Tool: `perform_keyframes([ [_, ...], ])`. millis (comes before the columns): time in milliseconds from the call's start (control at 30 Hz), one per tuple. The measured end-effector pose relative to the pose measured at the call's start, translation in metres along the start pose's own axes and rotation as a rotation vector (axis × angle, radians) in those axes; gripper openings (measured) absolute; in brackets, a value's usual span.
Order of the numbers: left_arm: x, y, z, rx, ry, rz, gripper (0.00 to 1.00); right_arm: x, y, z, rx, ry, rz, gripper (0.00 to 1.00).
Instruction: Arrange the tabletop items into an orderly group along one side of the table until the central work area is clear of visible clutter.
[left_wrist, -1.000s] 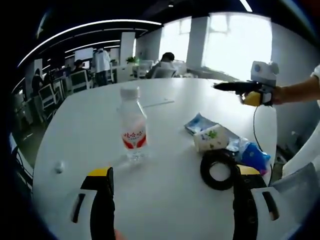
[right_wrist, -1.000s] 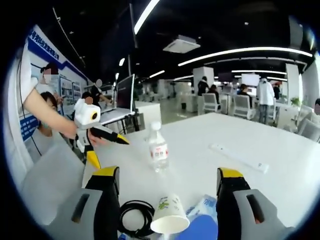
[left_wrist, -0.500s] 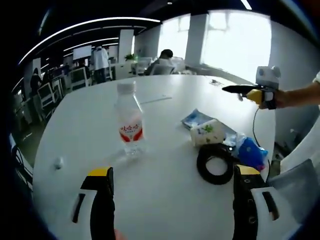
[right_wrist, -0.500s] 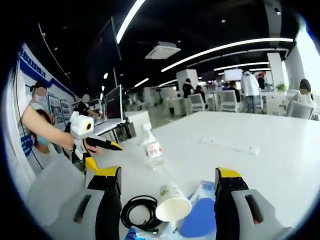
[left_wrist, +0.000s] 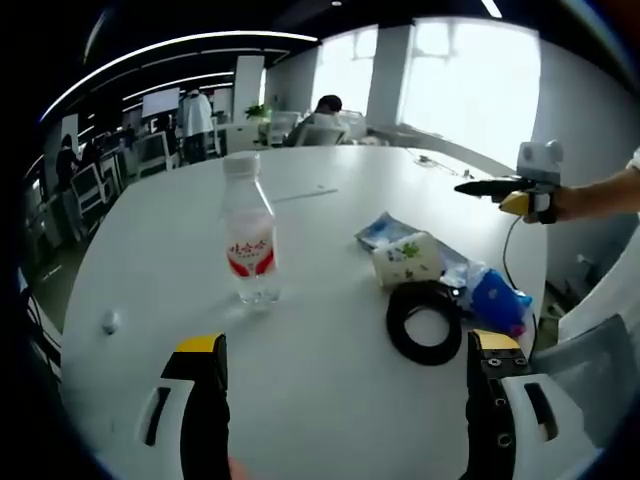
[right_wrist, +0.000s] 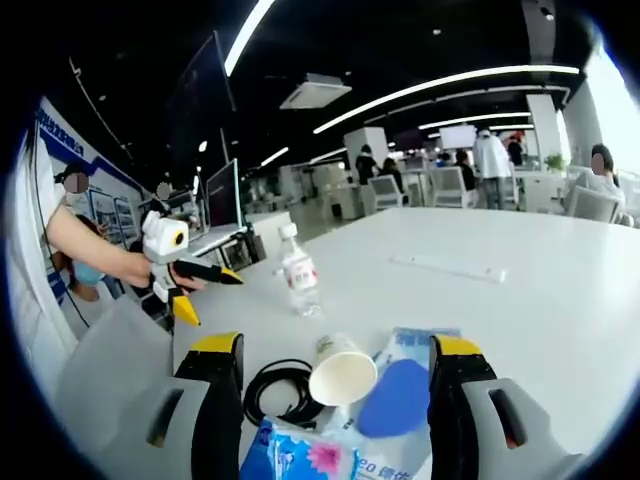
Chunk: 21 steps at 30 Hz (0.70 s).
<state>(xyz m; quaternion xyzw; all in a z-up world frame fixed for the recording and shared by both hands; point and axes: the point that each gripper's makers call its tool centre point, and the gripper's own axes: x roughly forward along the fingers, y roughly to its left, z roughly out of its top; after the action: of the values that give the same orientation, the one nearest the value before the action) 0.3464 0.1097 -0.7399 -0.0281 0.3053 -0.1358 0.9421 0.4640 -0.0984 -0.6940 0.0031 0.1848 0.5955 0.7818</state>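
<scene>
Clear plastic water bottle with red label (left_wrist: 247, 240) stands upright, ahead and left of centre between my left gripper (left_wrist: 345, 400) fingers, apart from them. Both grippers spread wide, empty. Right gripper (right_wrist: 335, 400) sits over the tipped paper cup (right_wrist: 341, 369); left is nearer the bottle.

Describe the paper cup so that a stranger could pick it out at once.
On the round white table, find the small pile of clutter near one edge. The paper cup lies tipped on its side there, between the coiled black cable and the blue packets. It is the only white piece, with green print and an open mouth.
</scene>
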Motion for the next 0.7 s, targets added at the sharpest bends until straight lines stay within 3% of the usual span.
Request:
perform_keyframes([
  [433, -0.002, -0.001, -0.005, -0.01, 0.01, -0.005, 0.96, 0.005, 0.001, -0.004, 0.012, 0.015, -0.002, 0.72],
  [700, -0.003, 0.0, -0.012, -0.01, 0.021, -0.004, 0.96, 0.013, 0.003, -0.015, 0.027, 0.042, 0.003, 0.7],
])
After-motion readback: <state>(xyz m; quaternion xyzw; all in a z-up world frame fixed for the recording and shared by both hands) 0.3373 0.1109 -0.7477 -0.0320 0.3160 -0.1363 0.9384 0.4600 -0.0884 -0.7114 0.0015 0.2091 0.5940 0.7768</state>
